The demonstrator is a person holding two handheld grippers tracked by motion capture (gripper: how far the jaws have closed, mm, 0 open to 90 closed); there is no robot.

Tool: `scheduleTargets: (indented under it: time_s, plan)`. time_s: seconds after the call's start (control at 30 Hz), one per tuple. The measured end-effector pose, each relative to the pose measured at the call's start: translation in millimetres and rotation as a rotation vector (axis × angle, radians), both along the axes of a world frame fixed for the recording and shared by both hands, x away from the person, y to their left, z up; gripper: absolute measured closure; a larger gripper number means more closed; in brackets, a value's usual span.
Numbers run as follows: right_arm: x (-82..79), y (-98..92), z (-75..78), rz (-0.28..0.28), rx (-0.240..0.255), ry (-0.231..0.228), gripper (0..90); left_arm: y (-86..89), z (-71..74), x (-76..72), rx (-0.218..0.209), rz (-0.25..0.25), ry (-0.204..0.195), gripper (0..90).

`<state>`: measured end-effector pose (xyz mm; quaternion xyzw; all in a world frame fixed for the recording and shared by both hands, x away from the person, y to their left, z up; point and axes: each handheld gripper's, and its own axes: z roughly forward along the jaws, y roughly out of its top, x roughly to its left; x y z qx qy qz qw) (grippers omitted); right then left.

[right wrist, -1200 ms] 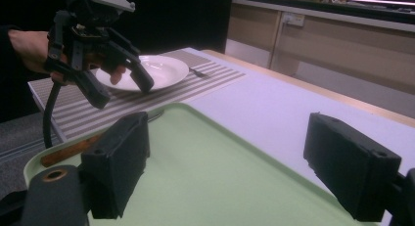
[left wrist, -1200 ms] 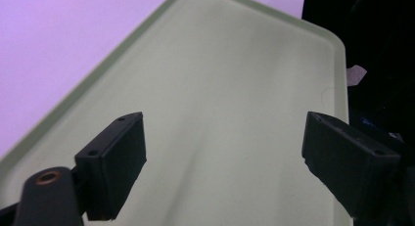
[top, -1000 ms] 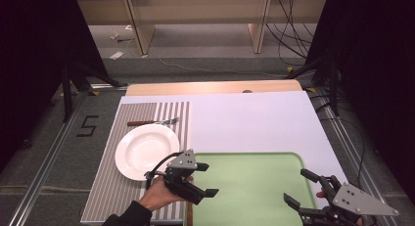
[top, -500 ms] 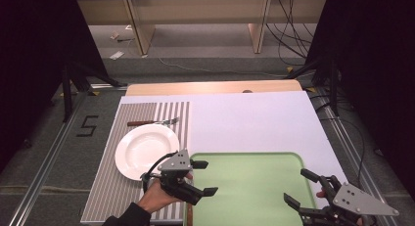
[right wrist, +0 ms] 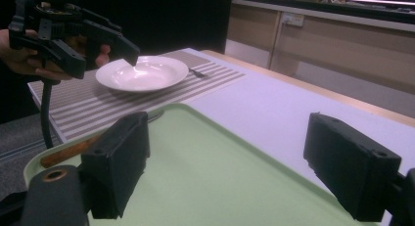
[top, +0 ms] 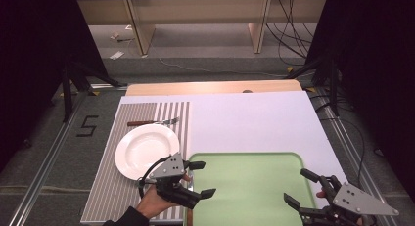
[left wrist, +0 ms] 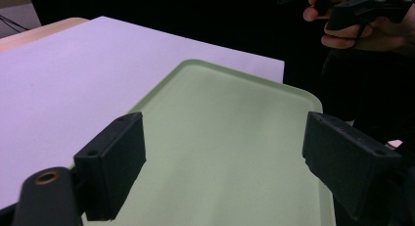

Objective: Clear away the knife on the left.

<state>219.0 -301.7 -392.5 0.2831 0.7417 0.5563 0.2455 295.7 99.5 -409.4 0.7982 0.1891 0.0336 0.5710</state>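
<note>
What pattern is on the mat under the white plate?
Grey and white stripes on the mat, clearest in the high view.

Even overhead light on the work surface, darkness all round

In the high view the white counter (top: 244, 118) and green tray (top: 244, 187) are evenly lit with faint shadows, while both sides fall to black. In both gripper views the near black jaws are soft and out of focus, and the white plate (right wrist: 142, 72) shows mild glare.
</note>
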Motion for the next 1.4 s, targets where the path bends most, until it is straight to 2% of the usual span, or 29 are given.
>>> scheduleTargets:
  time_s: [0.27, 0.43, 0.83, 1.0, 1.4]
  plan:
    - [0.1, -0.1, 0.0, -0.003, 0.003, 0.0, 18.3, 5.2, -0.5, -7.5, -0.007, 0.031, -0.037, 15.9]
    - [-0.1, -0.2, 0.0, -0.003, 0.005, 0.0, 18.2, 7.0, -1.3, -10.0, -0.005, 0.033, -0.026, 15.9]
    - [-0.8, -0.1, 0.3, -0.003, 0.007, -0.002, 18.2, 9.1, -8.6, -17.6, 0.033, 0.078, -0.044, 15.6]
    - [-0.4, -0.1, 0.3, -0.003, 0.006, -0.002, 18.3, 11.7, -7.3, -16.9, 0.008, 0.087, -0.035, 15.8]
    - [-0.1, 0.0, 0.2, -0.001, 0.006, -0.003, 18.2, 9.0, -8.3, -15.4, 0.022, 0.079, -0.034, 15.8]
